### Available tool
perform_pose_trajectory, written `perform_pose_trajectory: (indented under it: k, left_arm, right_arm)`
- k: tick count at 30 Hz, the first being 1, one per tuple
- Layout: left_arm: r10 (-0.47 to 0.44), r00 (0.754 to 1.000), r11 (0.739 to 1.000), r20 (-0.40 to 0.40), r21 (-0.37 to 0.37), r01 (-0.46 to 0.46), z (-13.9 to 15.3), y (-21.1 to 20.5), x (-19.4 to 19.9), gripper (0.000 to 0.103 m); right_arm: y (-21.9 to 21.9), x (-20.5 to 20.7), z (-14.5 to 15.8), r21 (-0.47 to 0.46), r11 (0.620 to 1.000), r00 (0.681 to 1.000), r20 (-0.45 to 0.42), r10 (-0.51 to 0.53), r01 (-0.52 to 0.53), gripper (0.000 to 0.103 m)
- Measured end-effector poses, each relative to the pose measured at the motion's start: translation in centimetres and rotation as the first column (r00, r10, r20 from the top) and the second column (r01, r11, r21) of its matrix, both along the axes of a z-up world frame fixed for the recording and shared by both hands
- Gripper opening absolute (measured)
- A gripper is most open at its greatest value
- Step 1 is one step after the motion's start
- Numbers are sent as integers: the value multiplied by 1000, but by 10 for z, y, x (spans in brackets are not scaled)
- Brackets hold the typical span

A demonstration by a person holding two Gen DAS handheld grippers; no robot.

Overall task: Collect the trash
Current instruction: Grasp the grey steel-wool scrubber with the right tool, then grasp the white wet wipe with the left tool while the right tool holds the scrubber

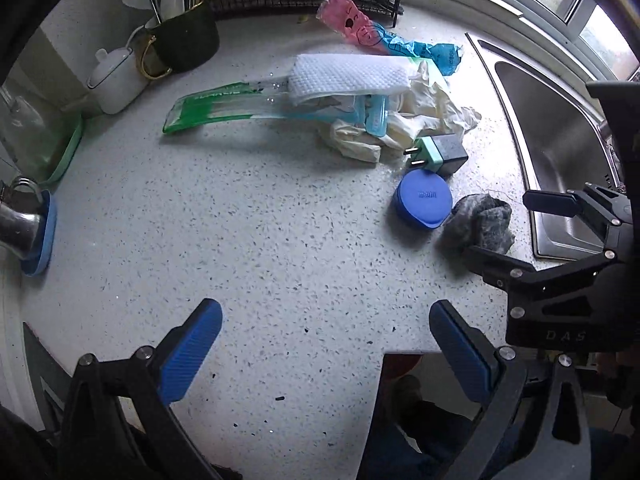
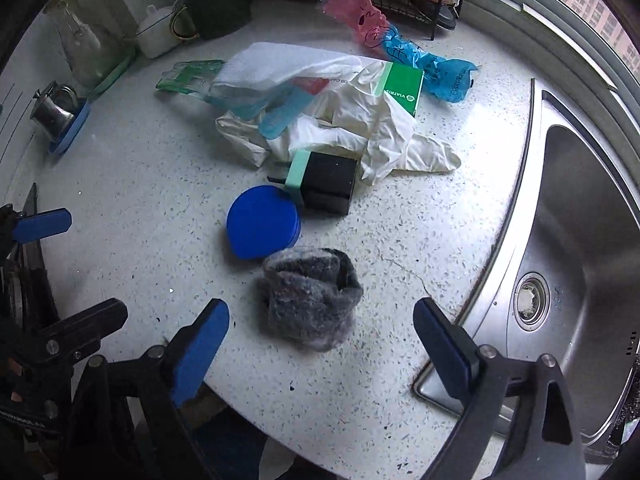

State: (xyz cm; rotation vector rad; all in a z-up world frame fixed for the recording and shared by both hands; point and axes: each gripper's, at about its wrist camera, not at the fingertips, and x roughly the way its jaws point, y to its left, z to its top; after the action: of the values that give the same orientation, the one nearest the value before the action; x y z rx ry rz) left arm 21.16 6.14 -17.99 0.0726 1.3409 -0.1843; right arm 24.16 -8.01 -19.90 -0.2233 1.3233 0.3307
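Both claws are held above a speckled white bench [image 1: 248, 216], pointed steeply down at it. The left claw [image 1: 326, 344] is seen with its blue pads spread wide and nothing between them; only bare bench lies under it. The right claw [image 2: 322, 344] is likewise open, empty, and a crumpled grey wad [image 2: 310, 298] rests on the bench just ahead of it, between the lines of its two fingers but not touched by either pad. Just beyond the wad a round blue lid [image 2: 262, 222] is seen, and touching that, a black plug adapter with a mint-green face [image 2: 324, 184]. Farther ahead a heap of trash is piled: pale rubber gloves [image 2: 360, 136], a white cloth [image 2: 280, 62], a green box [image 2: 402, 84], and pink and blue plastic wrappers [image 2: 400, 46]. To the right of the right claw a steel sink [image 2: 580, 240] is set into the bench.
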Motion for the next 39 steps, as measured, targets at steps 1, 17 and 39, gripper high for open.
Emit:
perform_pose_trajectory:
  k: [1, 17, 39]
  left_arm:
    - [1, 1000, 1000, -2, -3, -1, -1, 2, 3, 103]
    - [25, 999, 999, 38, -25, -24, 18, 20, 26, 103]
    - [-229, 973, 971, 37, -60, 230, 11, -44, 149, 102]
  right_arm:
    - [2, 3, -2, -9, 1000, 1000, -8, 4, -4, 85]
    - [2, 7, -9, 68, 998, 998, -55, -13, 17, 28]
    - [-54, 12, 20, 39, 979, 979, -15, -202, 202, 28]
